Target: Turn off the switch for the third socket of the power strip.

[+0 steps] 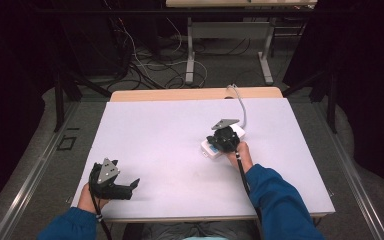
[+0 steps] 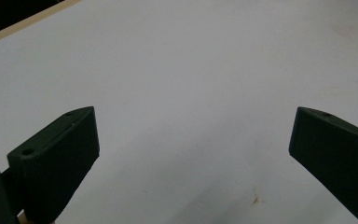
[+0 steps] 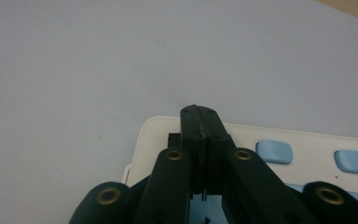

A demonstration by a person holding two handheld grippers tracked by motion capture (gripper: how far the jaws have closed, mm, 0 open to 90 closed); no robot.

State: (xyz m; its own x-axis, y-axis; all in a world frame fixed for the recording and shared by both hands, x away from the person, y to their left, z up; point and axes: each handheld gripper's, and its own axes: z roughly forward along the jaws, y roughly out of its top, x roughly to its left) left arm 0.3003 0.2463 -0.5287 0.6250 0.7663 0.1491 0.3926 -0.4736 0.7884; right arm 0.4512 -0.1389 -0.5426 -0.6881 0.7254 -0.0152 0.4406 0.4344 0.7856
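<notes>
A white power strip (image 1: 209, 149) lies right of the middle of the white table top (image 1: 160, 130). Its pale cable (image 1: 240, 102) runs off toward the back edge. My right gripper (image 1: 224, 142) stands on top of the strip, pointing down. In the right gripper view its jaws are pressed together, with their tips (image 3: 200, 122) over the end of the cream strip (image 3: 307, 142) beside blue buttons (image 3: 273, 151). My left gripper (image 1: 132, 187) rests near the front left corner of the table. Its jaws (image 2: 195, 119) stand wide apart over bare surface.
A strip of bare wood (image 1: 180, 94) shows along the back edge of the table. Beyond it are tangled floor cables (image 1: 145, 65) and the legs of another table (image 1: 190, 55). Dark curtains hang at both sides.
</notes>
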